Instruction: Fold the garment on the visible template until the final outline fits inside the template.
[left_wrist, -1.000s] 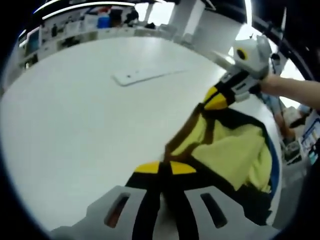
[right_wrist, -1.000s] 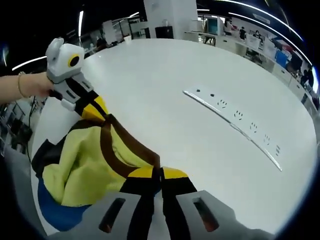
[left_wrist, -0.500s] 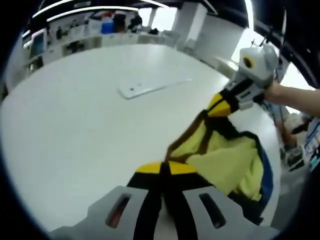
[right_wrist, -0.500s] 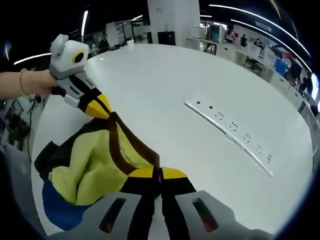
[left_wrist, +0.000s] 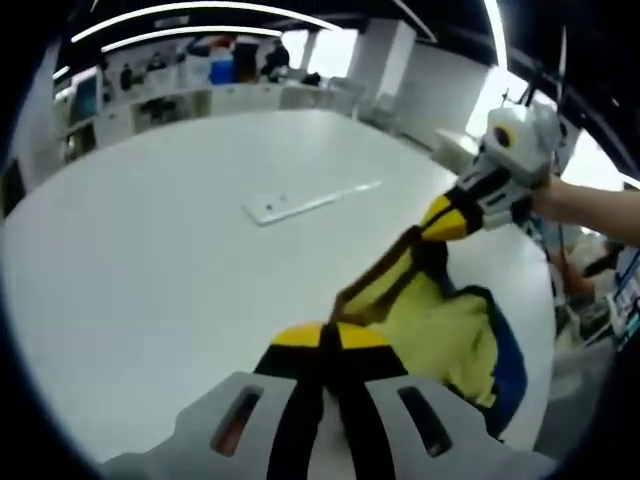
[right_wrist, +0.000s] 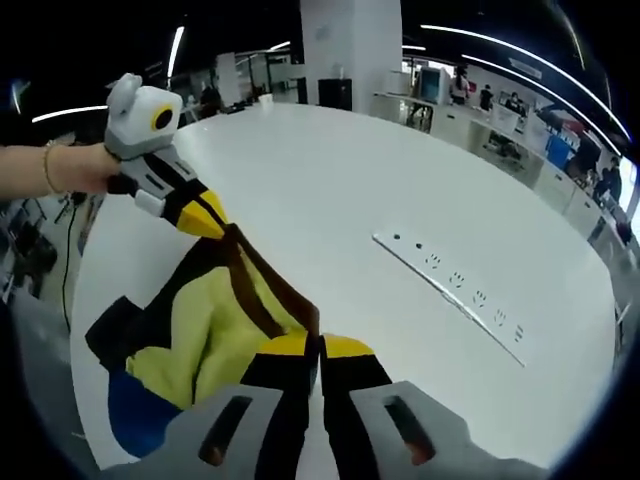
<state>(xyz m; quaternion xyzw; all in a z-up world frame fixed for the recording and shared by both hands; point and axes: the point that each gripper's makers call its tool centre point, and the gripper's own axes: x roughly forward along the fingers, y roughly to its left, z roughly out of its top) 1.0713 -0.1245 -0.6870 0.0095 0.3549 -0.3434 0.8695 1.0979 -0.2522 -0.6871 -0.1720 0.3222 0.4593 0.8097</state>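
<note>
Pinching the yellow garment's (left_wrist: 440, 330) brown edge taut between your clamped left gripper (left_wrist: 322, 340) and right gripper (right_wrist: 320, 348), you hold it above the white table (left_wrist: 150, 260), near the power strip (right_wrist: 455, 295), with folding apparently barely started.

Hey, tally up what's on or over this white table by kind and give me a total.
Yellow garment with brown trim and blue and black parts: 1
White power strip, long and flat: 1
Handheld grippers with yellow-tipped black fingers, left gripper and right gripper: 2
Round white table: 1
Total: 5
</note>
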